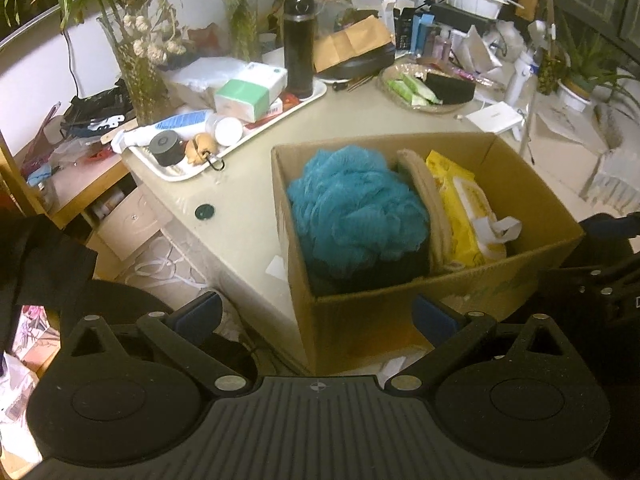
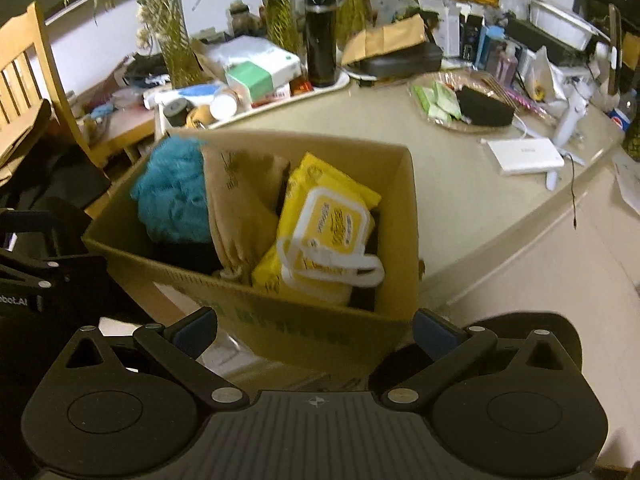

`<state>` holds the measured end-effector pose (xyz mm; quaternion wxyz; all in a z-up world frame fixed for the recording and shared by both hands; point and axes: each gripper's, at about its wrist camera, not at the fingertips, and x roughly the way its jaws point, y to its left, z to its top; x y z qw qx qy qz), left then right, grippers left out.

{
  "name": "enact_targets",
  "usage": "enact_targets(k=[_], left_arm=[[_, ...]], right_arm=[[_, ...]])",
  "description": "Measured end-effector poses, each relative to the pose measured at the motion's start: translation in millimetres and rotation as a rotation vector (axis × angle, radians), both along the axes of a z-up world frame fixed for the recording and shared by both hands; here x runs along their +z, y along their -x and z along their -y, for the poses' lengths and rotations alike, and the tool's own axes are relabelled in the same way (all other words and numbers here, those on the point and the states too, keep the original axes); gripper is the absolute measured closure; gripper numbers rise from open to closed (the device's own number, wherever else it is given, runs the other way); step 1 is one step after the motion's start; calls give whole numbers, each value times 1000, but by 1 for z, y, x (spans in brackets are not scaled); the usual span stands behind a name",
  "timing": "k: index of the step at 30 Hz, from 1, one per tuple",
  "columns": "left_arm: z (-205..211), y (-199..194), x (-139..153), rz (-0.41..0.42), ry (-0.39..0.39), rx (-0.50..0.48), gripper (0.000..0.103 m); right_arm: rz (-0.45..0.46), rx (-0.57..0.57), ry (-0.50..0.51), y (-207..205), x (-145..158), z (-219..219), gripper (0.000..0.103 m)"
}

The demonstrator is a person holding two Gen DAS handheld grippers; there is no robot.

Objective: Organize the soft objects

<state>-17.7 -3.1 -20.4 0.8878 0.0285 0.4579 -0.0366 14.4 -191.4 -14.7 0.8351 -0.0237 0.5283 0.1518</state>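
A cardboard box [image 1: 400, 312] [image 2: 280, 324] stands at the near edge of the beige table. Inside it lie a blue mesh bath sponge [image 1: 356, 208] [image 2: 172, 200], a tan cloth bag [image 1: 424, 196] [image 2: 240, 208] and a yellow pack of wet wipes [image 1: 464, 208] [image 2: 324, 232]. A dark item lies under the sponge. My left gripper [image 1: 316, 316] hangs open over the box's near wall, nothing between its fingers. My right gripper [image 2: 314, 330] is open too, held over the box's near wall and empty.
A white tray [image 1: 280, 118] of toiletries, a tissue box [image 1: 250, 90] and a black flask [image 1: 298, 46] sit at the back left. A wicker basket [image 1: 430, 88] holds green packets and a black sponge. Glass vases with plants line the wall. A wooden chair [image 2: 24, 80] stands left.
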Motion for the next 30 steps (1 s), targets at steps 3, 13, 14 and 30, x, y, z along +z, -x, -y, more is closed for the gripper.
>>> enact_targets(k=[3, 13, 14, 30], left_arm=[[1, 2, -4, -12, -11, 1, 0], [1, 6, -12, -30, -40, -8, 0], [1, 6, -12, -27, -40, -10, 0], [-3, 4, -10, -5, -48, -5, 0]], right_arm=[[-19, -1, 28, 3, -7, 0, 0], [-25, -21, 119, 7, -21, 0, 0], [-24, -20, 122, 7, -21, 0, 0], [-10, -15, 116, 5, -21, -5, 0]])
